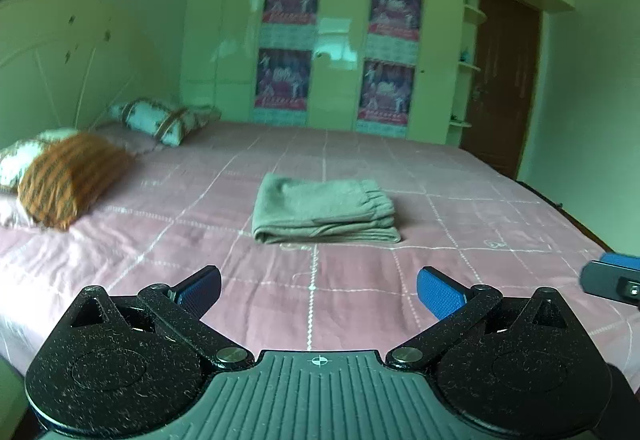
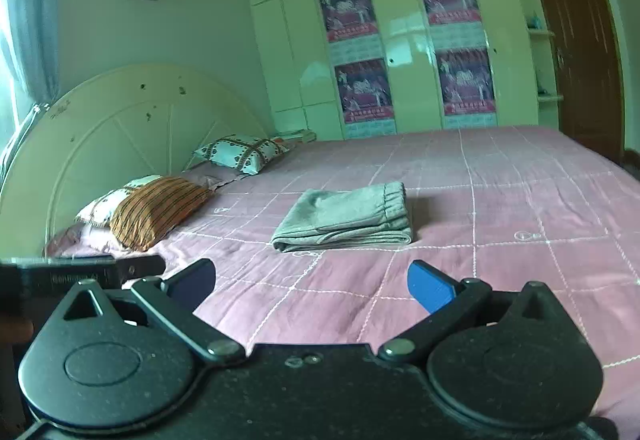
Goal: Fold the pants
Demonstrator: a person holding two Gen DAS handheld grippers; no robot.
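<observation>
My left gripper (image 1: 318, 290) gapes wide, holding nothing, short of the folded pants (image 1: 325, 211) on the pink bedspread (image 1: 460, 264). My right gripper (image 2: 311, 282), equally spread and empty, hovers apart from them.

Folded grey pants (image 2: 346, 216) on pink bedspread (image 2: 500, 260), right tool (image 2: 312, 282) spread wide, empty
</observation>
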